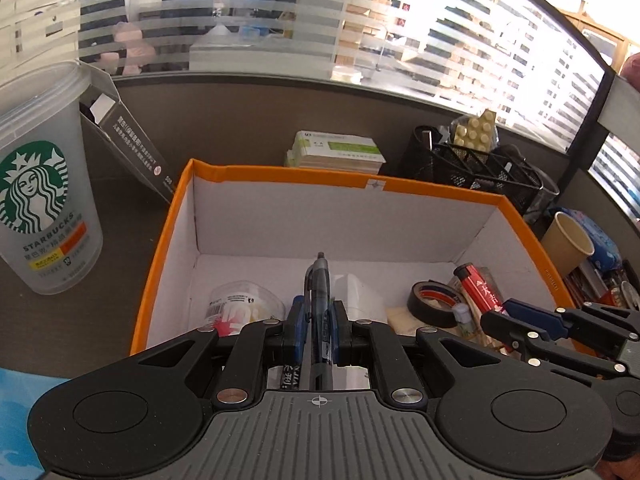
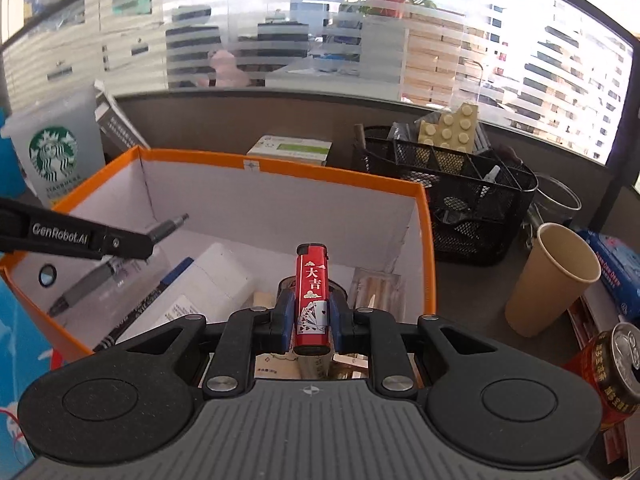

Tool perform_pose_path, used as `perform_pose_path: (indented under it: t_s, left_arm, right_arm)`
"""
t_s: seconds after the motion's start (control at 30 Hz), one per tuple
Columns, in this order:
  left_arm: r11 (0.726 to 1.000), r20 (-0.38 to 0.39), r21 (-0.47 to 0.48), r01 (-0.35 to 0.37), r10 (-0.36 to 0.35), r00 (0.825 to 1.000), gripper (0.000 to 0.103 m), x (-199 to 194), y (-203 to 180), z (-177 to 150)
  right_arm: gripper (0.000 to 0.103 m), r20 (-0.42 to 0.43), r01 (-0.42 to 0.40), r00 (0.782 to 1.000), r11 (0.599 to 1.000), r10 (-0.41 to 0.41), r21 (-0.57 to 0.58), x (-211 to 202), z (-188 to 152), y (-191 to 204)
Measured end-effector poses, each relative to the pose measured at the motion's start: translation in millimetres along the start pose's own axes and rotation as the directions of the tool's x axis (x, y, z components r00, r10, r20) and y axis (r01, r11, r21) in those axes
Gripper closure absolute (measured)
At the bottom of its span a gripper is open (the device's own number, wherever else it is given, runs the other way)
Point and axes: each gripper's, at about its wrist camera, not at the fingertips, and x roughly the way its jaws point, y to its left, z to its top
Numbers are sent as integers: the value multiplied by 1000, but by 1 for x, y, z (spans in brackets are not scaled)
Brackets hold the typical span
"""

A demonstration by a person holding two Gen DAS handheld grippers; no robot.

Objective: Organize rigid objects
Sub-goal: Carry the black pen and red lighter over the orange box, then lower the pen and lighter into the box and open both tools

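Jaws of the left gripper (image 1: 316,332) pinch a dark blue-grey plastic pen (image 1: 320,300) over an orange-rimmed white cardboard box (image 1: 280,174), a black tape roll (image 1: 434,303) lying to their right. Beside it, the right gripper (image 2: 310,318) clamps a red lighter (image 2: 313,300) printed "大吉"; a frosted cup (image 1: 42,184) left of the box reads "STARBUCKS".

The orange-rimmed box (image 1: 256,172) is open on top, and its floor is bare toward the far wall. Nearer, a tape roll (image 1: 434,304), a white carton (image 2: 208,280) and a plastic packet (image 1: 240,306) crowd the floor. Outside, a Starbucks cup (image 1: 44,184) flanks the left wall, a mesh organizer (image 2: 472,200) and paper cup (image 2: 556,276) the right, leaving narrow tabletop (image 1: 100,264) gaps.
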Motion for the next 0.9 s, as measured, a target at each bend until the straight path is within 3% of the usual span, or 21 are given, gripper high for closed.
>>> perform_pose_path:
  t_s: [0.17,0.67,0.9]
  left_arm:
    - [1000,-18,4,-1,1,1000,92,5,-1,-1]
    - [999,-36,18,-43,43,998,92,20,-2,-5]
    - [997,-17,24,-69,69,997,86,14,-1,-5]
  right_arm:
    - [86,-25,49,998,997,-51,-60,7,1,10]
    - [84,-48,45,998,997,-48,-58,10,-1,9]
    - [72,-35,36,999,998,-38,-54,6,1,11]
